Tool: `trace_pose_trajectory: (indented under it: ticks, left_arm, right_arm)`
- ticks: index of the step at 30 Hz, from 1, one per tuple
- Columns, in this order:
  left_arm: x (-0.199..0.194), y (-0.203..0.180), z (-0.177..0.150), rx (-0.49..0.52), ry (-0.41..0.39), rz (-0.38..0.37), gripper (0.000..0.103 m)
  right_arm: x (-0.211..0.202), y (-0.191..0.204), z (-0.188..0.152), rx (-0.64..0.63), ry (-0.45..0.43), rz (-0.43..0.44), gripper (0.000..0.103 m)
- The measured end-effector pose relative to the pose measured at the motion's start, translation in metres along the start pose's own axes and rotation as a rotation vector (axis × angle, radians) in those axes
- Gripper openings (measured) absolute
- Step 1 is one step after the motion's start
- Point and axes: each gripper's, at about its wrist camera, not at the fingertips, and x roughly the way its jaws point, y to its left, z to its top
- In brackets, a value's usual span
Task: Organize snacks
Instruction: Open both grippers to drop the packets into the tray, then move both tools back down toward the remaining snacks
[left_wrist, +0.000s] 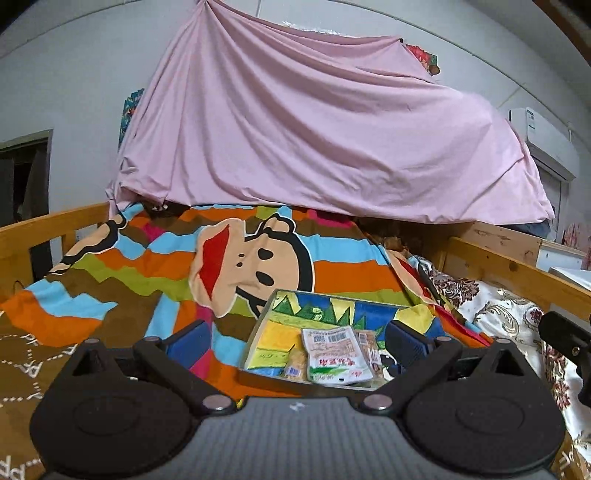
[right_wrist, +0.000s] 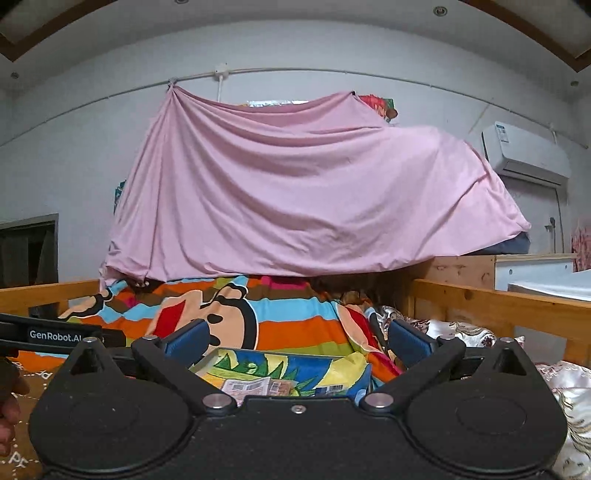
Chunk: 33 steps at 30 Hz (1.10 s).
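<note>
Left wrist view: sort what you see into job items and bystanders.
Job: tray; white snack packet; small orange packet; packet behind the white one.

Bystanders: striped blanket; pink sheet; bed rail; air conditioner.

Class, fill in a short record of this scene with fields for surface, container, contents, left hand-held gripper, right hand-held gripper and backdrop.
surface: striped cartoon monkey blanket on a wooden-railed bed
container: colourful cartoon-print shallow box
contents: white and green snack packet with other packets
left hand-held gripper: open, empty
right hand-held gripper: open, empty
backdrop: draped pink sheet
</note>
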Motion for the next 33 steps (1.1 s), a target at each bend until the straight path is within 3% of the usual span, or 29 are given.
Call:
trace_pose_trajectory:
  ticks: [13, 23, 33]
  left_arm:
    - [-0.048, 0.030, -0.036, 0.051, 0.062, 0.026, 0.103]
    - [-0.058, 0.054, -0.066, 0.060, 0.131, 0.053, 0.103]
    - [-0.056, 0.055, -0.081, 0.089, 0.174, 0.042, 0.103]
  right_arm:
    - [-0.043, 0.034, -0.024, -0.007, 0.127, 0.032, 0.102]
    - [-0.048, 0.057, -0.039, -0.058, 0.219, 0.067, 0.102]
    - [-0.037, 0.070, -0.052, -0.119, 0.277, 0.084, 0.102]
